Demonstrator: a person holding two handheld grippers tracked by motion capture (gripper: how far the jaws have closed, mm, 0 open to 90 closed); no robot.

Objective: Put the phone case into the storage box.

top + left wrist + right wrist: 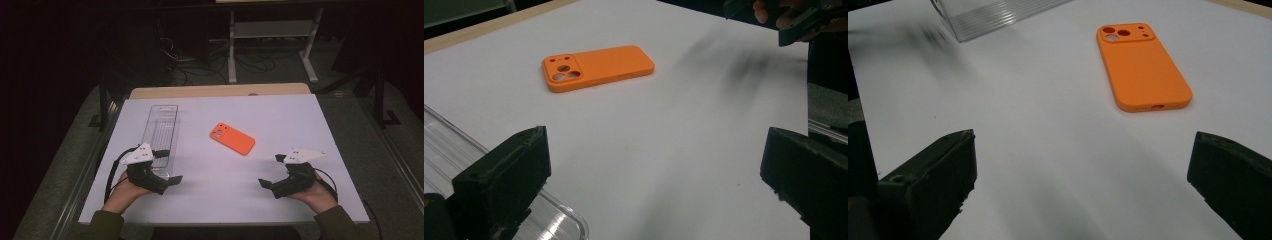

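An orange phone case (232, 138) lies flat on the white table top (280, 115), back side up with its camera holes toward the far left. It also lies ahead of the left gripper's jaws (597, 67) and ahead of the right gripper's jaws (1142, 65). A clear plastic tray (161, 134) lies lengthwise at the left. My left gripper (170, 169) sits at the tray's near end, open and empty. My right gripper (272, 171) rests at the near right, open and empty, apart from the case.
The clear tray's corner (559, 220) shows beside the left jaw, and its end (993, 14) at the top of the right gripper view. The other hand's gripper (796, 17) is at the far right. A wooden strip (220, 91) edges the table's back. Cables and a stand lie on the dark floor beyond.
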